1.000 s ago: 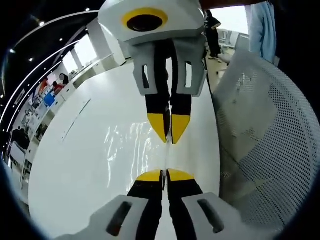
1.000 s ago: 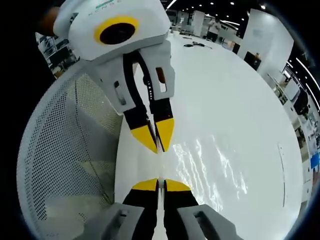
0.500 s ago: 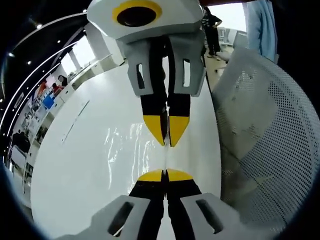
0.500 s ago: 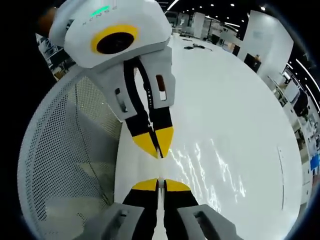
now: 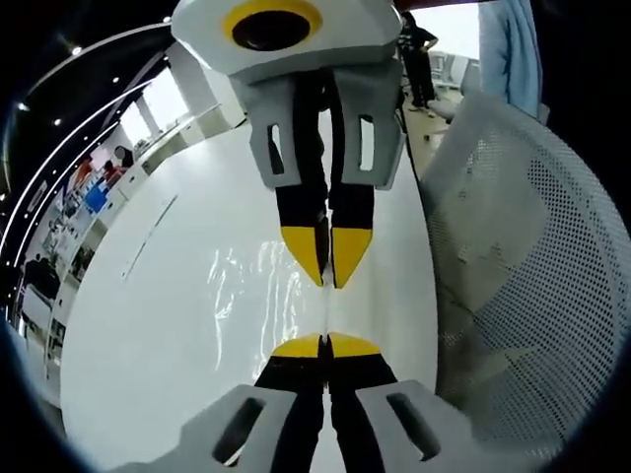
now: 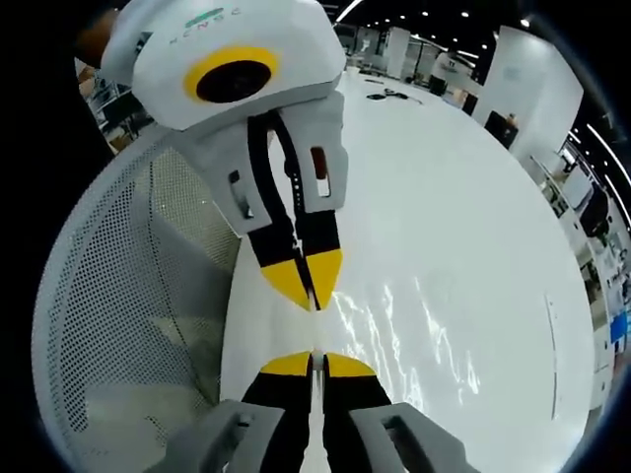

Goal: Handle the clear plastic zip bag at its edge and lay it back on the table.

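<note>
The clear plastic zip bag [image 5: 246, 296] lies flat on the white table [image 5: 128, 335], showing mostly as glints. In the left gripper view, my left gripper [image 5: 325, 345] is shut on the bag's near edge, at the table's edge. My right gripper [image 5: 328, 266] comes down from the top facing it, shut on the same edge a short way along. In the right gripper view, my right gripper [image 6: 314, 363] pinches that edge at the bottom, and my left gripper [image 6: 308, 286] faces it, tips almost touching. The bag [image 6: 414, 335] spreads to the right over the table [image 6: 463, 197].
A white mesh chair back [image 5: 513, 266] stands close against the table's edge, right beside both grippers; it is also in the right gripper view [image 6: 128, 296]. Small dark items [image 6: 386, 91] lie at the table's far end. People stand in the background [image 5: 419, 49].
The two grippers have drawn slightly closer tip to tip. Both stay shut on the bag's edge, and the bag lies as before.
</note>
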